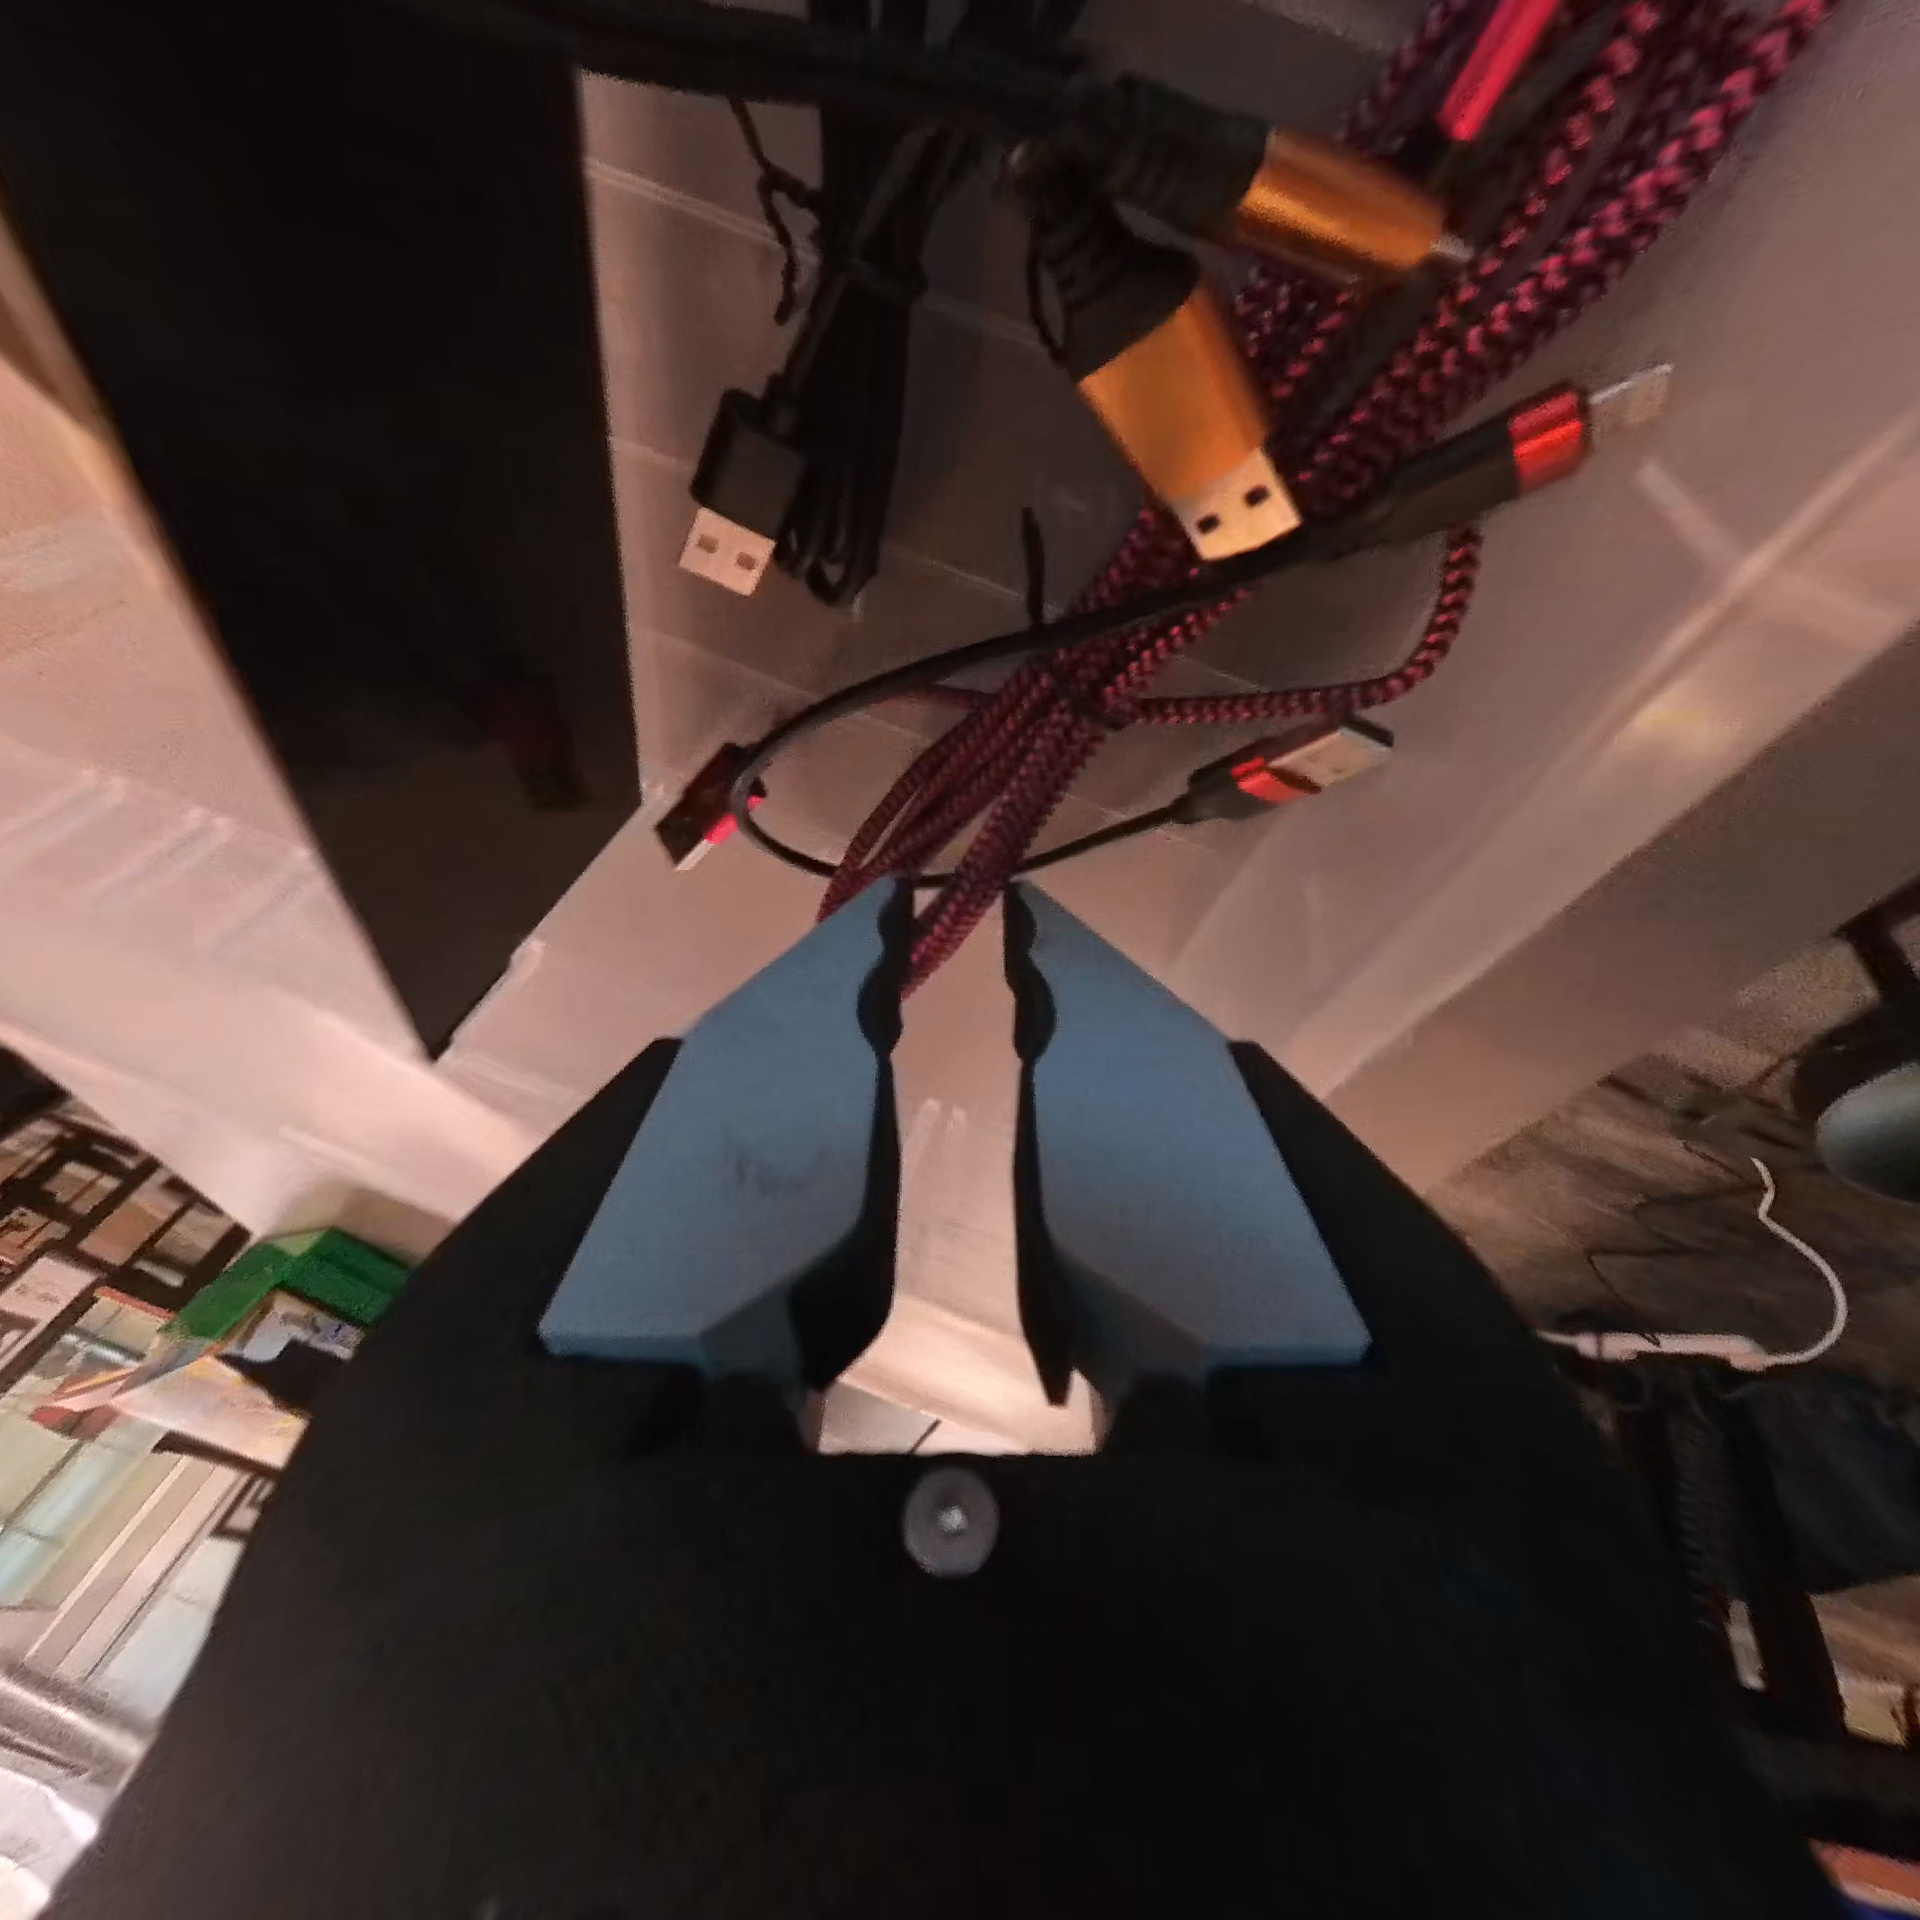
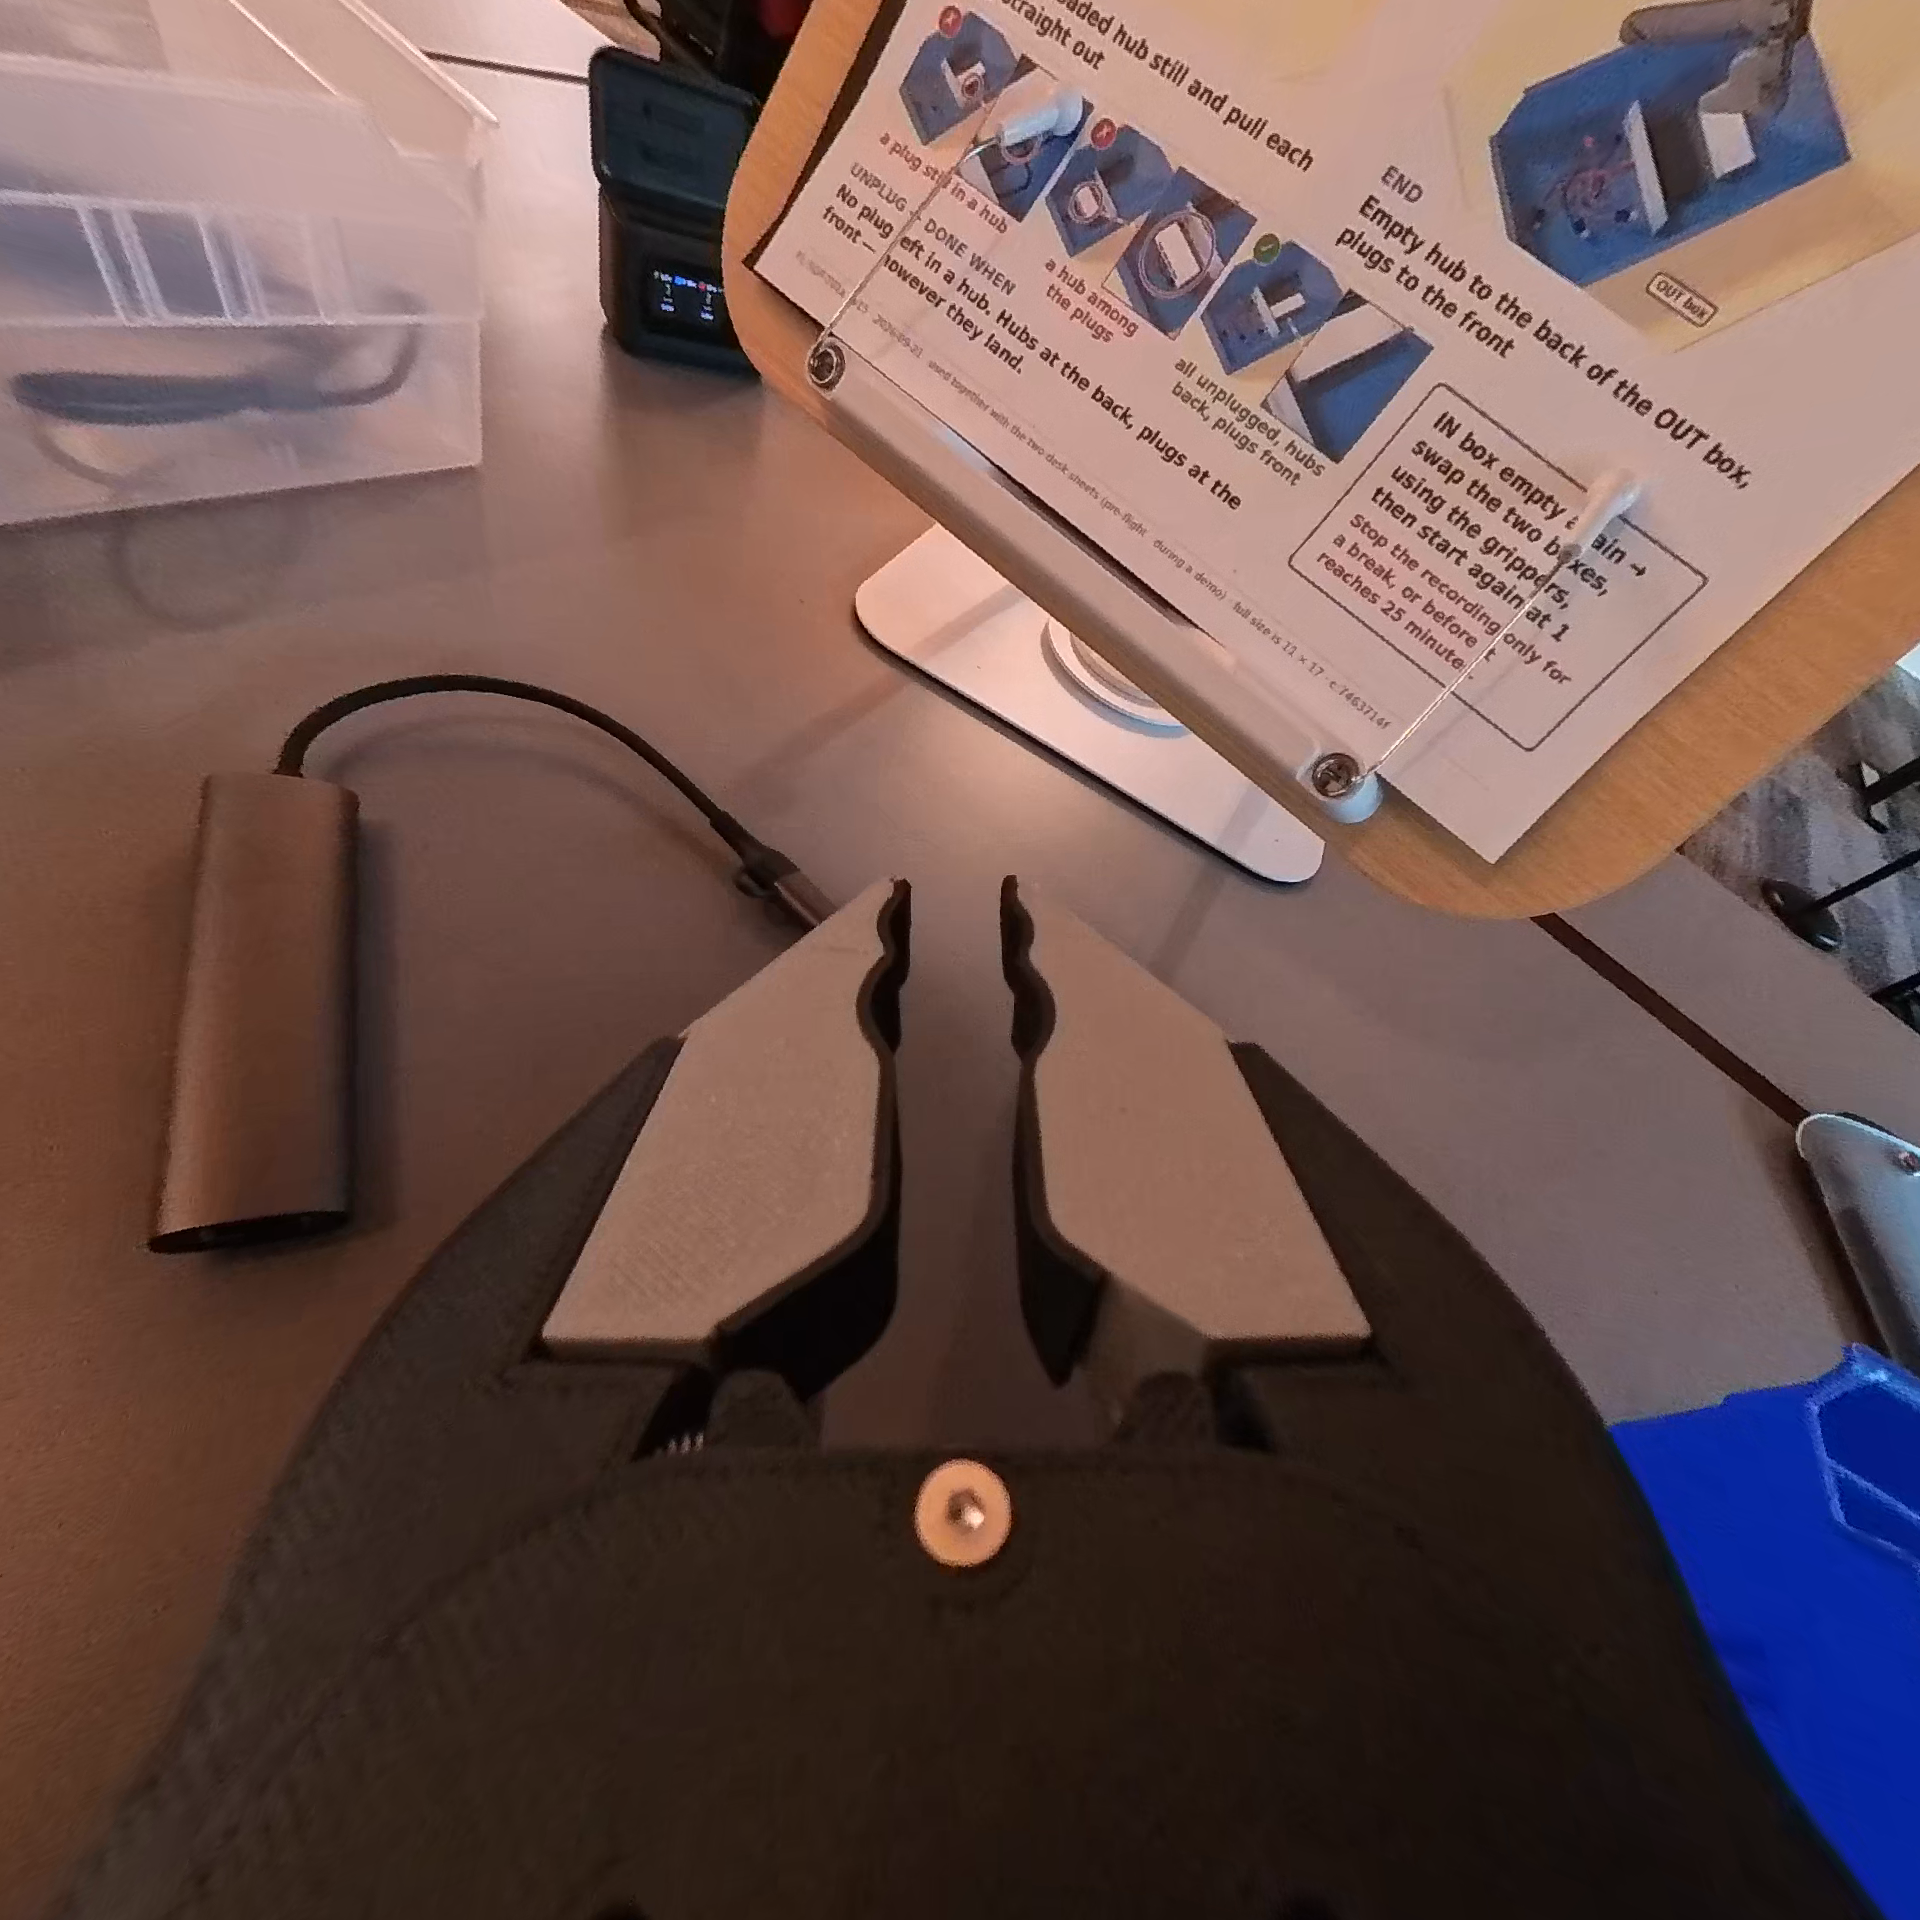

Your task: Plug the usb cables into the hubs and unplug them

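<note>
Left gripper [image 1: 956, 894]: blue fingers slightly parted, red-black braided cable [image 1: 940, 935] running between tips, grip unclear. Beyond: gold USB plug [image 1: 1195, 436], black USB plug [image 1: 732, 499] pointing toward camera.

Right gripper [image 2: 954, 894]: narrowly parted, empty. Grey hub [image 2: 260, 1008] left of it on table [image 2: 623, 623], long axis near-to-far, cord at far end. Instruction sheet [image 2: 1299, 343] behind.
</note>
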Available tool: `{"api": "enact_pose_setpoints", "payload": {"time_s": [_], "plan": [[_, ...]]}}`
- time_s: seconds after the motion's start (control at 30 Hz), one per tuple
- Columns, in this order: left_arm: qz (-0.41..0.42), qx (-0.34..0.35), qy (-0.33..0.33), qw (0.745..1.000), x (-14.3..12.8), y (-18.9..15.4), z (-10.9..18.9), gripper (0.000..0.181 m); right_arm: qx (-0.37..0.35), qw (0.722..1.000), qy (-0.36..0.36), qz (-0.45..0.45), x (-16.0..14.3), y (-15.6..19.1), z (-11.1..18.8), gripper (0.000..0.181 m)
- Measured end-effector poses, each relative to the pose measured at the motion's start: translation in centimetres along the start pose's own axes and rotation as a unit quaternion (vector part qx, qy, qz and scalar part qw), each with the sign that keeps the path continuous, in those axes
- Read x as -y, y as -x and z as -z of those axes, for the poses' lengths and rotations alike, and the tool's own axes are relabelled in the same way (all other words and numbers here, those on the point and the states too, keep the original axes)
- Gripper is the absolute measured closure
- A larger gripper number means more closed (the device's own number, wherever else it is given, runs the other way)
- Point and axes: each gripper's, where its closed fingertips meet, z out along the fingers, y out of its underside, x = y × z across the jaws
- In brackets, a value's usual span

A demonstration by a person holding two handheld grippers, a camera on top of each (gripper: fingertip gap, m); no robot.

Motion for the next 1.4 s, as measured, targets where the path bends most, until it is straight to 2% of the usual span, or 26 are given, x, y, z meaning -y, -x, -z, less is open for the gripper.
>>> {"api": "enact_pose_setpoints", "payload": {"time_s": [0.1,0.2,0.43,0.57,0.67,0.8,0.93,1.03,1.13,1.2,1.3,1.4], "plan": [[0.018,0.010,-0.033,0.999,0.6,1.0,1.3,0.164,0.000,1.000,-0.002,0.000,0.1,0.0,0.1,0.168],[0.016,0.034,-0.033,0.999,0.9,2.2,1.4,0.164,-0.001,1.000,-0.003,-0.001,0.1,0.0,0.1,0.168],[-0.014,0.051,-0.040,0.998,3.1,3.3,-1.2,0.160,-0.002,1.000,-0.002,-0.005,0.0,-0.2,0.2,0.168],[-0.019,0.037,-0.044,0.998,3.3,3.2,-2.5,0.171,-0.001,1.000,-0.003,-0.004,0.1,-0.2,0.2,0.168],[-0.033,0.052,-0.026,0.998,2.4,3.5,-2.2,0.177,-0.001,1.000,-0.003,-0.005,0.1,-0.2,0.2,0.168],[-0.020,0.113,-0.024,0.993,0.8,5.4,1.3,0.180,0.000,1.000,-0.005,-0.005,0.2,-0.2,0.2,0.168],[0.012,0.212,-0.037,0.976,-0.8,8.5,7.4,0.180,0.000,1.000,-0.006,-0.001,0.3,0.0,0.3,0.168],[0.055,0.318,-0.030,0.946,-2.7,11.7,13.0,0.180,-0.001,1.000,-0.007,-0.004,0.3,-0.1,0.3,0.168],[0.110,0.423,-0.038,0.898,-3.6,14.3,18.9,0.180,-0.002,1.000,-0.007,-0.007,0.3,-0.2,0.4,0.168],[0.117,0.454,-0.072,0.880,-2.1,14.4,21.5,0.180,0.000,1.000,-0.009,-0.010,0.3,-0.2,0.4,0.168],[0.119,0.456,-0.104,0.876,1.7,13.3,23.2,0.180,0.034,0.999,-0.028,-0.022,1.0,0.7,0.7,0.166],[0.120,0.415,-0.148,0.889,6.9,11.6,23.1,0.180,0.151,0.985,-0.075,-0.027,2.7,4.2,1.9,0.168]]}}
